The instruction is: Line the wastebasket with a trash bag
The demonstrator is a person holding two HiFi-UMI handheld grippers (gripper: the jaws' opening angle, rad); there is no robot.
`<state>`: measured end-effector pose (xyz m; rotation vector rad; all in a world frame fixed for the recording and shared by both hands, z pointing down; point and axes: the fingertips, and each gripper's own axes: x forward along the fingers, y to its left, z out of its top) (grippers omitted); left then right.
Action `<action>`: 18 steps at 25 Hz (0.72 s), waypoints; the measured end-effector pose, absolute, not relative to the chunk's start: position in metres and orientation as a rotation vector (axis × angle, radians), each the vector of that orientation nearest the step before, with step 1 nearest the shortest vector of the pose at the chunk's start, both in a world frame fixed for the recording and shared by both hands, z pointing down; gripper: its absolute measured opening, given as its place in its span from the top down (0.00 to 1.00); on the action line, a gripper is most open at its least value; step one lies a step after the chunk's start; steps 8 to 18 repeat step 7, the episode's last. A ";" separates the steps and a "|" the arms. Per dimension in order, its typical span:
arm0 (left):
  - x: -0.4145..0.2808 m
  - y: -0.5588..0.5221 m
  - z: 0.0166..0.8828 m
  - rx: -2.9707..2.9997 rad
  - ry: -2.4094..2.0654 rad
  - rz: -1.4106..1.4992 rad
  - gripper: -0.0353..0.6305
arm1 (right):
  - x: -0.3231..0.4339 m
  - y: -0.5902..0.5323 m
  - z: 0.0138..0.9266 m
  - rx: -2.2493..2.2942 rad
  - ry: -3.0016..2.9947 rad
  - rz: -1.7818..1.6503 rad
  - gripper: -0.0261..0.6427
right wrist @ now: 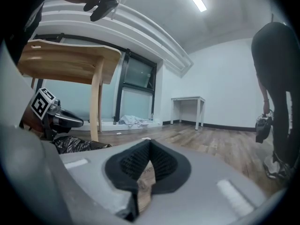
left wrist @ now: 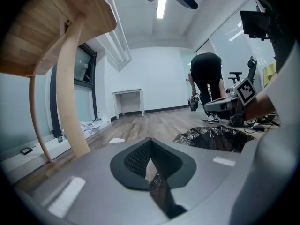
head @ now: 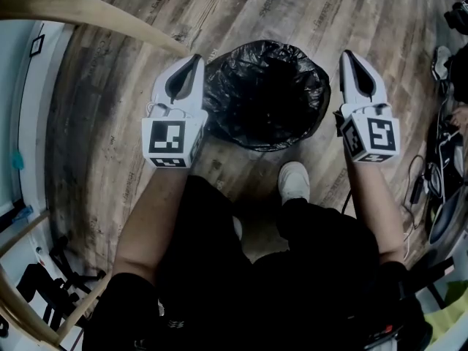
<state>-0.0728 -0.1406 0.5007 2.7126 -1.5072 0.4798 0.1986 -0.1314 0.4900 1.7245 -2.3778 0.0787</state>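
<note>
1. trash bag (head: 263, 93), black and open-mouthed, stands on the wood floor (head: 241, 6).
2. left hand-held gripper (head: 194, 58) is at the bag's 10 o'clock rim, jaws pressed together, pinching a fold of bag film.
3. right hand-held gripper (head: 349, 53) is at 2 o'clock, just beside the rim, jaws pressed together on nothing.
4. white shoe (head: 294, 181) is at the bag's 6 o'clock.

A: What stands on the wood floor (head: 110, 123)?
B: A pale wooden table (head: 88, 9) at the upper left, with cables (head: 418, 180) lying at the right edge
A: And further off?
B: A small white desk (left wrist: 127, 93) against the far wall, a person in black (left wrist: 207, 74) to its right
</note>
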 end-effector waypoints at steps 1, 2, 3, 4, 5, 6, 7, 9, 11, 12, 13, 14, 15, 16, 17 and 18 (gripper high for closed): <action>-0.074 -0.142 0.502 2.708 -1.509 0.479 0.94 | 0.199 -0.131 0.490 1.726 -2.378 0.077 0.96; -0.075 -0.143 0.503 2.700 -1.510 0.479 0.94 | 0.199 -0.131 0.491 1.729 -2.378 0.082 0.96; -0.075 -0.144 0.504 2.696 -1.510 0.478 0.94 | 0.199 -0.131 0.493 1.731 -2.378 0.089 0.96; -0.076 -0.145 0.505 2.696 -1.511 0.476 0.94 | 0.199 -0.132 0.494 1.731 -2.378 0.095 0.96; -0.076 -0.146 0.505 2.696 -1.512 0.476 0.94 | 0.198 -0.132 0.496 1.728 -2.378 0.100 0.96; -0.076 -0.147 0.506 2.695 -1.512 0.475 0.94 | 0.197 -0.132 0.497 1.725 -2.379 0.103 0.96; -0.077 -0.147 0.506 2.694 -1.512 0.476 0.94 | 0.196 -0.132 0.498 1.722 -2.380 0.105 0.96; -0.077 -0.147 0.506 2.694 -1.512 0.476 0.94 | 0.196 -0.132 0.498 1.722 -2.380 0.105 0.96; -0.077 -0.147 0.506 2.694 -1.512 0.476 0.94 | 0.196 -0.132 0.498 1.722 -2.380 0.105 0.96; -0.077 -0.147 0.506 2.694 -1.512 0.476 0.94 | 0.196 -0.132 0.498 1.722 -2.380 0.105 0.96; -0.077 -0.147 0.506 2.694 -1.512 0.476 0.94 | 0.196 -0.132 0.498 1.722 -2.380 0.105 0.96; -0.077 -0.147 0.506 2.694 -1.512 0.476 0.94 | 0.196 -0.132 0.498 1.722 -2.380 0.105 0.96; -0.077 -0.147 0.506 2.694 -1.512 0.476 0.94 | 0.196 -0.132 0.498 1.722 -2.380 0.105 0.96; -0.077 -0.147 0.506 2.694 -1.512 0.476 0.94 | 0.196 -0.132 0.498 1.722 -2.380 0.105 0.96; -0.077 -0.147 0.506 2.694 -1.512 0.476 0.94 | 0.196 -0.132 0.498 1.722 -2.380 0.105 0.96; -0.077 -0.147 0.506 2.694 -1.512 0.476 0.94 | 0.196 -0.132 0.498 1.722 -2.380 0.105 0.96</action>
